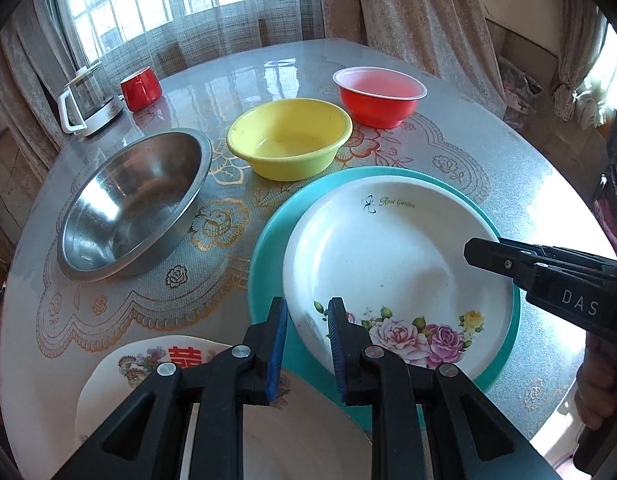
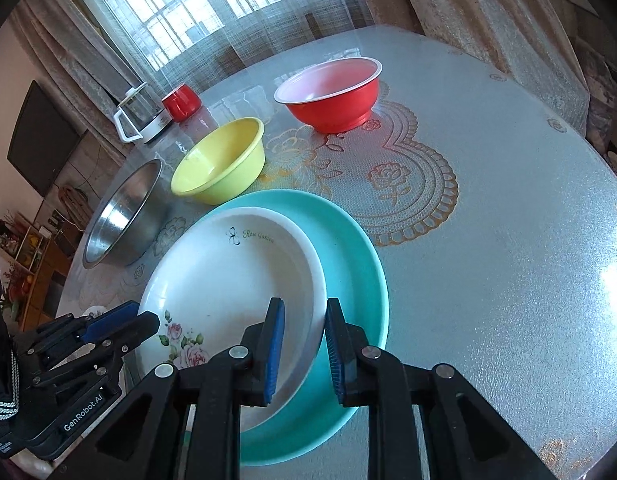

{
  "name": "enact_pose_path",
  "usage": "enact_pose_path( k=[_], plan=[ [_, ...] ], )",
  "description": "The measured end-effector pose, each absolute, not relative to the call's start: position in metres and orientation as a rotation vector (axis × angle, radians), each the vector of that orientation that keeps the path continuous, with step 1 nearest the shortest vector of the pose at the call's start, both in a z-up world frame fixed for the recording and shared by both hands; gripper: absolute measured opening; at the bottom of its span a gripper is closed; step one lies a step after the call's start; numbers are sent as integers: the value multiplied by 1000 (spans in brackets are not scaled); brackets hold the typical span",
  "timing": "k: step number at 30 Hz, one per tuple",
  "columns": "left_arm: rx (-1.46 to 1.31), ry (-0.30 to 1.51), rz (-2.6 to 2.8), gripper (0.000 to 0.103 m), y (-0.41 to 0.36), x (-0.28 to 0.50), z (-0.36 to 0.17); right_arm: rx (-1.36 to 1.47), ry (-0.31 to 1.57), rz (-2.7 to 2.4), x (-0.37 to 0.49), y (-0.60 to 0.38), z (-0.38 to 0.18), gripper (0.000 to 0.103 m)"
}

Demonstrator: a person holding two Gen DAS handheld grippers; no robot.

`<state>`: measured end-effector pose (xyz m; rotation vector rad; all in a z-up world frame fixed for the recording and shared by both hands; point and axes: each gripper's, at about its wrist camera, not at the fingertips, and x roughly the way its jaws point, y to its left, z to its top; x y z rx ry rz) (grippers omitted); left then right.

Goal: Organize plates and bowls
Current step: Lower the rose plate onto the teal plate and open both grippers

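Note:
A white floral plate (image 1: 392, 256) lies inside a teal plate (image 1: 268, 236) on the table. My left gripper (image 1: 307, 312) is open, its fingers either side of the white plate's near-left rim. My right gripper (image 2: 304, 312) is open, straddling the white plate's (image 2: 232, 280) right rim over the teal plate (image 2: 356, 264). It also shows in the left wrist view (image 1: 548, 276). A steel bowl (image 1: 132, 208), a yellow bowl (image 1: 288, 140) and a red bowl (image 1: 378, 96) stand behind. Another patterned plate (image 1: 148, 364) lies under my left gripper.
A red mug (image 1: 141, 88) and a glass kettle (image 1: 88, 100) stand at the table's far left edge. The round table (image 2: 508, 220) has a lace-patterned cover. Curtains and windows are behind it.

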<state>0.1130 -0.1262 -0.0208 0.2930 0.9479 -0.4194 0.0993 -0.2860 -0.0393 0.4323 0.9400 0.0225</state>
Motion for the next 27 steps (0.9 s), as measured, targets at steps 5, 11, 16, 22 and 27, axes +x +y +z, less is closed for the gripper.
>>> enact_pose_path(
  k=[5, 11, 16, 22, 27],
  plan=[
    [271, 938, -419, 21, -121, 110, -18, 435, 955, 26, 98, -284, -43, 21],
    [207, 922, -403, 21, -108, 107, -11, 458, 953, 15, 96, -289, -44, 21],
    [149, 905, -387, 21, -92, 101, -3, 479, 946, 2, 93, -290, -44, 27],
    [111, 871, -358, 21, -75, 90, 6, 482, 917, -14, 91, -289, -37, 31],
    [81, 851, -330, 21, -58, 84, 10, 496, 875, -26, 85, -292, -28, 32]
  ],
)
